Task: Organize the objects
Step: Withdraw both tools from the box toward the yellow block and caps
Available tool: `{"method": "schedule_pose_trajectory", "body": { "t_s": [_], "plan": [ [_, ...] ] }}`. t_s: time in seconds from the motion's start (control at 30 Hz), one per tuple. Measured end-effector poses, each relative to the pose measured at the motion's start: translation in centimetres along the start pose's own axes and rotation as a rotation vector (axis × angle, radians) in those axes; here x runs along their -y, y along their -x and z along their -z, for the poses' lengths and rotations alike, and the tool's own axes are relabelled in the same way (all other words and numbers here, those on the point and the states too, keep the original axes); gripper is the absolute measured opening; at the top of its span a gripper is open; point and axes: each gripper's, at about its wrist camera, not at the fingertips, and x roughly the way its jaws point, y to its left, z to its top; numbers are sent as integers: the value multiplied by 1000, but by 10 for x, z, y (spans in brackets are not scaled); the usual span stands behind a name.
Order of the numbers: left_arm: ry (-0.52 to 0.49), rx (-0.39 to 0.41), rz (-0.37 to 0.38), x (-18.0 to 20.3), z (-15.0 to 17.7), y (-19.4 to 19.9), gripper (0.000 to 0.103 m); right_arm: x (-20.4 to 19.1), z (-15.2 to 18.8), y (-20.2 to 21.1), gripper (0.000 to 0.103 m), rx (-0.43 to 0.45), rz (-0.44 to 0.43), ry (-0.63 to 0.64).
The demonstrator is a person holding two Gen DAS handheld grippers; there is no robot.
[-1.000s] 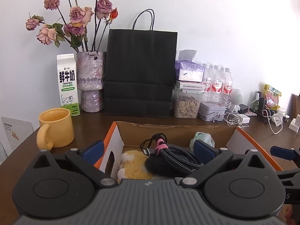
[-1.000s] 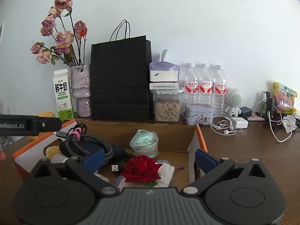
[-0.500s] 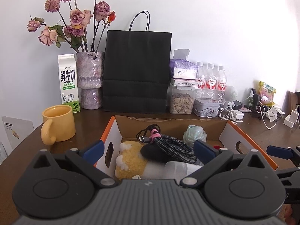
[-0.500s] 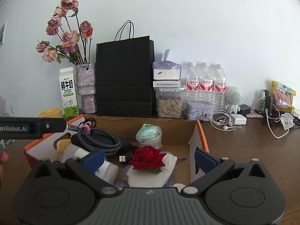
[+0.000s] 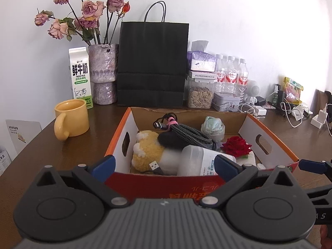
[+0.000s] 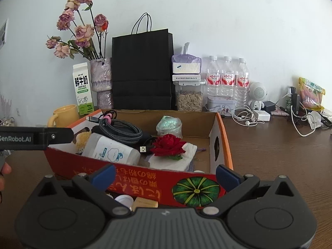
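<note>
An open cardboard box (image 5: 267, 132) with orange rims and a red front wall (image 6: 145, 179) stands on the wooden table. It holds a coiled braided cable (image 5: 186, 133), a yellow plush (image 5: 146, 150), a white bottle (image 5: 199, 162), a red rose (image 6: 169, 145) on white cloth and a greenish wrapped lump (image 6: 169, 125). My left gripper (image 5: 164, 166) is open and empty, just before the box's front wall. My right gripper (image 6: 165, 175) is open and empty, at the front wall. Small items (image 6: 143, 203) lie on the table under it.
A yellow mug (image 5: 71, 119) stands left of the box. Along the wall stand a milk carton (image 5: 81, 76), a vase of dried roses (image 5: 102, 72), a black paper bag (image 5: 152, 64), a seed jar (image 6: 189, 98), water bottles (image 6: 227, 81). Cables and chargers (image 6: 249, 117) lie right.
Both grippers have drawn back toward me from over the box, so its red front wall now shows in both views. Jaws stay open and empty.
</note>
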Motion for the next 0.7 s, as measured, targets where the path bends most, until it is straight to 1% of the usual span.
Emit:
{"method": "schedule_pose_trajectory", "body": {
  "t_s": [0.2,0.37,0.47,0.53,0.6,0.63,0.67,0.7],
  "plan": [
    [-7,-39,-15,-5,11,6,103,1,12,5,103,-45,-6,8],
    [-18,-80,-25,-11,24,9,103,1,26,4,103,-97,23,35],
    [-15,-97,-32,-14,30,10,103,1,28,2,98,-118,9,42],
    [-12,-109,-33,-16,32,10,103,-2,28,-2,89,-131,-1,49],
    [-9,-116,-33,-17,35,9,103,-5,28,-9,84,-150,-15,51],
    [-8,-119,-32,-17,36,9,103,-7,28,-12,78,-161,-18,51],
    [-7,-122,-32,-17,37,9,103,-8,27,-16,75,-169,-22,50],
    [-6,-124,-32,-18,38,9,103,-10,26,-19,70,-177,-25,48]
  ]
}}
